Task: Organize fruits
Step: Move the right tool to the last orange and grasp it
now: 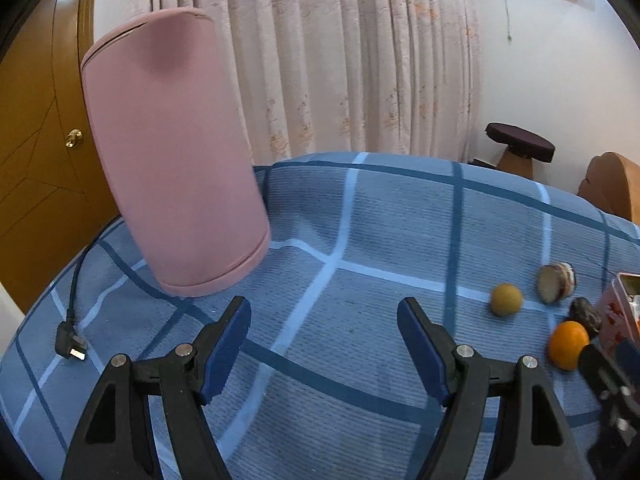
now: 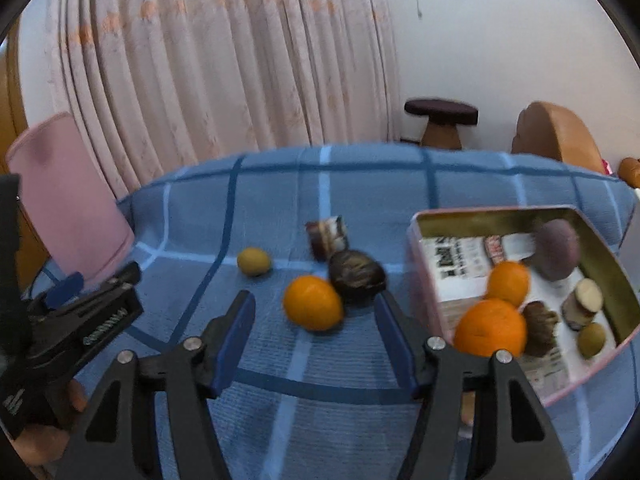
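While your right gripper (image 2: 316, 344) gapes empty before the orange (image 2: 313, 302), centre both fingers around it, avoiding the dark fruit (image 2: 357, 276) behind.

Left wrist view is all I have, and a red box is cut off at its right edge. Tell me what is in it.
Observer: The tin box holds two oranges, the nearer one at its front corner.
Operator: List the rest.
Observer: A purple fruit sits at the back.
Operator: Report the right gripper.
Observer: The right gripper is open, its fingers either side of the loose orange on the cloth.
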